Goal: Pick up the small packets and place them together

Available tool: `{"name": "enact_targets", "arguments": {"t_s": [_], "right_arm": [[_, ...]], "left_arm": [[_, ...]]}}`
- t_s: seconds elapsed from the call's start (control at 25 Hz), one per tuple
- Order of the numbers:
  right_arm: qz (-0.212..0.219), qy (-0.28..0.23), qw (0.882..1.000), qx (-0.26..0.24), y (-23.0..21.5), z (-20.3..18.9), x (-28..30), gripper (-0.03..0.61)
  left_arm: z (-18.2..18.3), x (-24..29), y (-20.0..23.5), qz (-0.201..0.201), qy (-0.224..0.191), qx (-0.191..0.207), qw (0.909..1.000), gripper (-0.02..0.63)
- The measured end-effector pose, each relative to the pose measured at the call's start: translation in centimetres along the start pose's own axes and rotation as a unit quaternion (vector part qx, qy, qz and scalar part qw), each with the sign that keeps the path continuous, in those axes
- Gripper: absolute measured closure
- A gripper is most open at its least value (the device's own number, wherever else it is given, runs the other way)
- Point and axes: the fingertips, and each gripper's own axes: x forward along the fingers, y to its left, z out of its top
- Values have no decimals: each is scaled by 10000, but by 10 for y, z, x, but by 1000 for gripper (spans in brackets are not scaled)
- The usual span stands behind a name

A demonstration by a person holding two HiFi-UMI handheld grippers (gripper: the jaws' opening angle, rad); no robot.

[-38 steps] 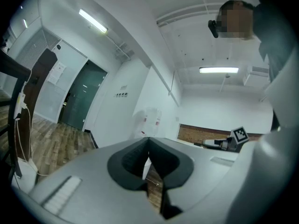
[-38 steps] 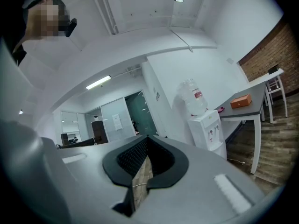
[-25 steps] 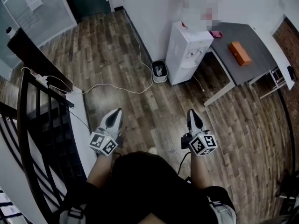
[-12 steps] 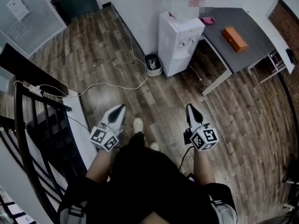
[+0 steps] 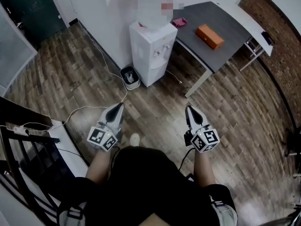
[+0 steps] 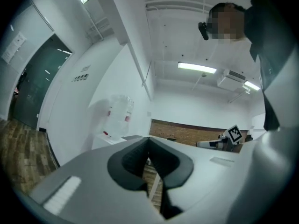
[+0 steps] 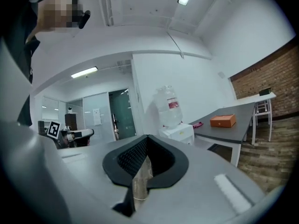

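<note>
Overhead, level along left tool (image 5: 118,110), right tool (image 5: 190,112)

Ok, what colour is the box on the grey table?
The box is orange; it shows best in the head view.

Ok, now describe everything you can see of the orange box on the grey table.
The orange box is a small, closed rectangular block with flat faces and a matte, cardboard-like look. No print can be made out on it. It lies flat on the dark grey table, around the middle of the top, turned at a slant to the table's edges. Nothing rests on it or touches it apart from the tabletop. A pink item lies well apart from it, near the table's corner.
</note>
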Motion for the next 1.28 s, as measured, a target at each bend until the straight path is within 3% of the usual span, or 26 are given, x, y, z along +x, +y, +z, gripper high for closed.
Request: {"name": "enact_targets", "arguments": {"t_s": [0.4,0.56,0.68,0.84,1.0,1.28], "right_arm": [[-843,-284,9955,333,-23,18,45,577],[-533,-37,9981,310,4,8,67,577],[-687,114,9975,111,8,1,73,577],[-1190,-289,9912,496,-17,12,62,577],[-1575,-482,9855,404,-48,23,52,577],[-1416,-438,9887,239,-104,31,74,577]], "left_arm": [[12,60,64,-562,112,-2,9984,614],[8,71,83,-780,290,-113,9965,614],[2,77,95,-886,419,-63,9952,614],[-7,92,101,-952,498,-177,9940,614],[-8,115,88,-1144,566,-145,9917,614],[-6,168,66,-1092,403,59,9932,614]]}}
